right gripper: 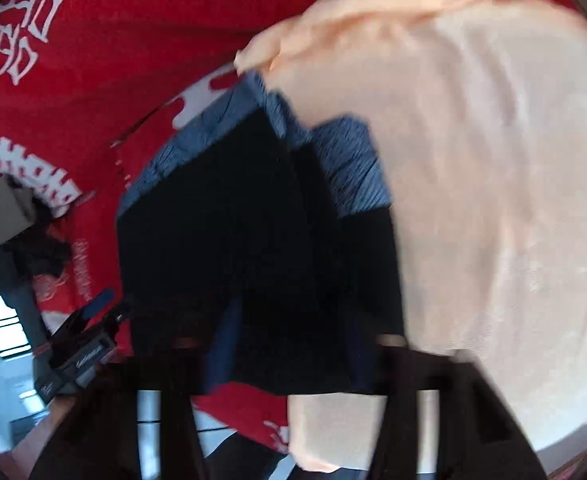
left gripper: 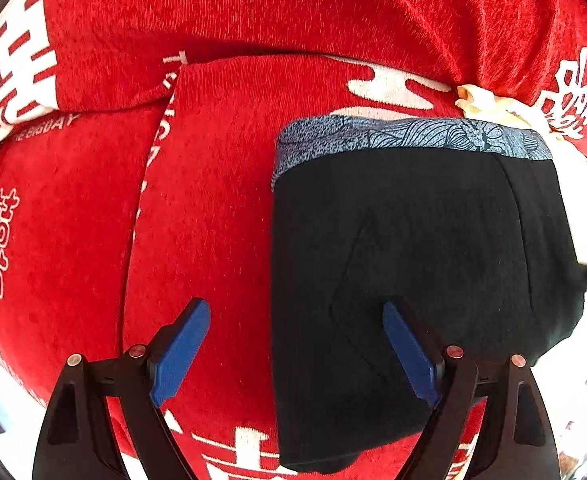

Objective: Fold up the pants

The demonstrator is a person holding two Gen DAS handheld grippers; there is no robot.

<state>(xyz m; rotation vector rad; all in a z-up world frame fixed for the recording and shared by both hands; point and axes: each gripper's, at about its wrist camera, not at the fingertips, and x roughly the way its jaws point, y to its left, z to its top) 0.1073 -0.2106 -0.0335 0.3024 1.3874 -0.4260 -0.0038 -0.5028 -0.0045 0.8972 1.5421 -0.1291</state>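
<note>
The black pants (left gripper: 421, 264) lie folded into a compact rectangle on the red blanket (left gripper: 221, 184), their blue-grey patterned waistband (left gripper: 413, 136) at the far end. My left gripper (left gripper: 295, 354) hovers open over the pants' left edge, one blue pad above the red cloth and the other above the black fabric. The right wrist view is blurred. It shows the same pants (right gripper: 233, 220) from the other side, and my right gripper (right gripper: 289, 344) low over their near end. Its dark fingers stand apart, with black fabric showing in the gap. The left gripper (right gripper: 93, 308) appears there at the left.
The red blanket bears white characters and is folded in overlapping layers. A cream cloth (right gripper: 473, 184) lies against the pants' right side, and its edge (left gripper: 493, 106) peeks out behind the waistband. Dark clutter (right gripper: 33, 240) sits at the blanket's left edge, with floor beyond.
</note>
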